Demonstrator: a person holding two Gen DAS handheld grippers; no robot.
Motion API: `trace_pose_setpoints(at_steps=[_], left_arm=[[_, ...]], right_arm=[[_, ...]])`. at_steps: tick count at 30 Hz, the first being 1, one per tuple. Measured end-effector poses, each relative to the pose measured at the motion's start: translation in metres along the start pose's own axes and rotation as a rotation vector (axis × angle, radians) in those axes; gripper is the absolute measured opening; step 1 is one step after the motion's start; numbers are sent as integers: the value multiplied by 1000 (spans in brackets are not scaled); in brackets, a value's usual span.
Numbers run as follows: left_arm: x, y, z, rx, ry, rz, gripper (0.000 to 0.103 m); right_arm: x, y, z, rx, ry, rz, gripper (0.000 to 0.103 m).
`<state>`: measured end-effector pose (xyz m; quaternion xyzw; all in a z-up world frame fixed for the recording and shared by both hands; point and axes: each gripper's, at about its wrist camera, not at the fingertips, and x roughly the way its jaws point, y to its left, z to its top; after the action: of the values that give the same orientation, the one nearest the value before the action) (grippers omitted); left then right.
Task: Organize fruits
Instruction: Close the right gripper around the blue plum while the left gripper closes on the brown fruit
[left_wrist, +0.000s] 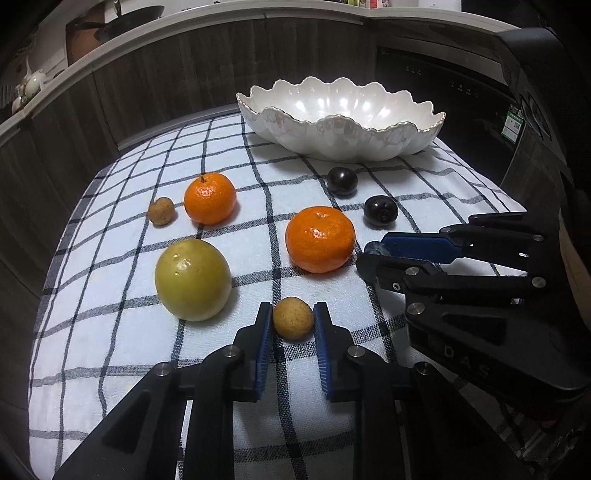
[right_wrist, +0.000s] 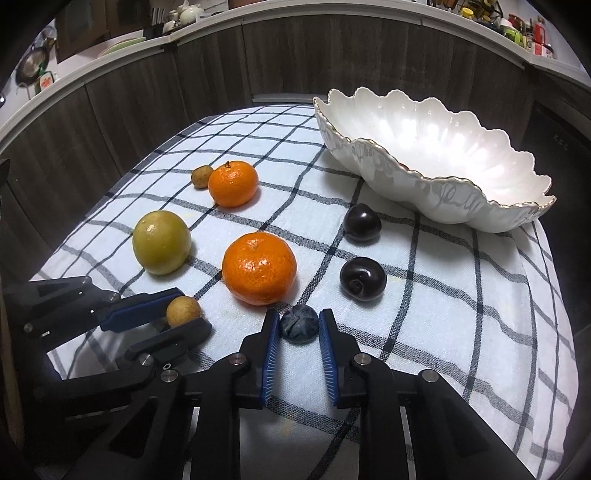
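Blue pads: ribbed rubber on both tools, pressed flat against fruit on either side.
Left gripper (left_wrist: 293, 320): closed down on a small tan fruit (left_wrist: 293, 318), pinched across its middle, resting on the cloth.
Right gripper (right_wrist: 298, 326): likewise clamped on a dusty blue berry (right_wrist: 298, 325), low on the cloth, just beside the near mandarin (right_wrist: 259, 268).
Cloth (right_wrist: 461, 302): white with dark checks, soft and slightly rumpled; fair grip underneath, little rolling expected.
Bowl (right_wrist: 436, 184): white, scalloped, gilt-edged, standing empty at the far right; likely the destination, brittle at the rim.
Tan fruit handling: light, firm, thin dry shell by the look; safe to hold at its widest girth, as now.
Berry handling: light, soft, easily bruised or split; gentle squeeze only, held across the sides.
Waiting fruit: far mandarin (right_wrist: 233, 184) touching a second tan fruit (right_wrist: 202, 176); green-yellow round fruit (right_wrist: 161, 242) at left, heaviest of the lot; two dark plums (right_wrist: 362, 222) between mandarins and bowl.
Mandarins and plums: smooth, glossy, apt to slip; best gripped at the equator.
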<state>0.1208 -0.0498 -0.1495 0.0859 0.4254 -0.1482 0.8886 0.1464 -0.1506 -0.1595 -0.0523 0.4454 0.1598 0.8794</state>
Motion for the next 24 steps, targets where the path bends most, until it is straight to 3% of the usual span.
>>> trace_pose_setpoints(at_steps=[24], left_arm=[[-29, 3, 9, -8, -69, 35, 23]], right_arm=[[-32, 0, 7, 8, -63, -21, 23]])
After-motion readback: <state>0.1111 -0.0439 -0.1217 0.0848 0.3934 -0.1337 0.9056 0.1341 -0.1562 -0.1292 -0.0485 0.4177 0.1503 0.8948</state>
